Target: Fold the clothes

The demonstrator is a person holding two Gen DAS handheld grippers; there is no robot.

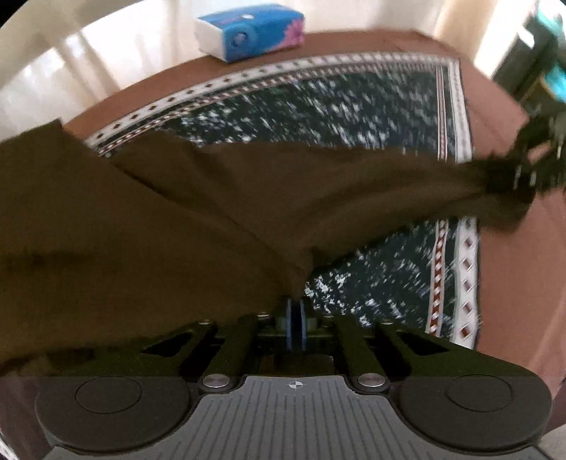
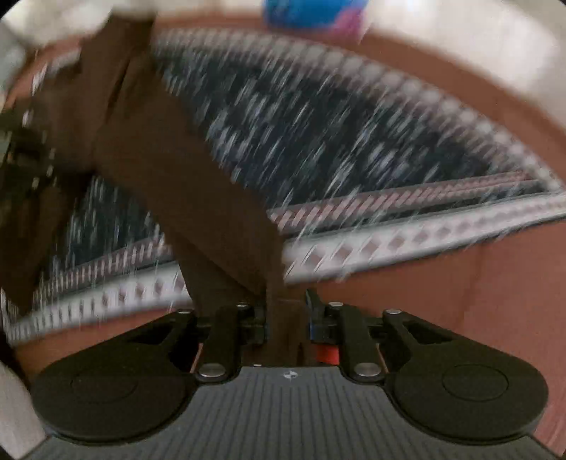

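A dark brown garment [image 1: 177, 212] hangs stretched in the air between my two grippers, above a patterned cloth. My left gripper [image 1: 296, 311] is shut on one edge of it, the blue pads pressed together. In the left wrist view the right gripper [image 1: 523, 177] shows at the right, gripping the far end. In the right wrist view the garment [image 2: 169, 170] runs up and to the left from my right gripper [image 2: 288, 311], which is shut on it. The left gripper [image 2: 28, 155] appears blurred at the left edge.
A dark cloth with white specks and a white-and-red border [image 1: 318, 106] covers a brown table [image 1: 502, 254]. A blue and white tissue pack [image 1: 247, 32] lies at the table's far edge; it also shows in the right wrist view [image 2: 315, 14]. Pale curtains hang behind.
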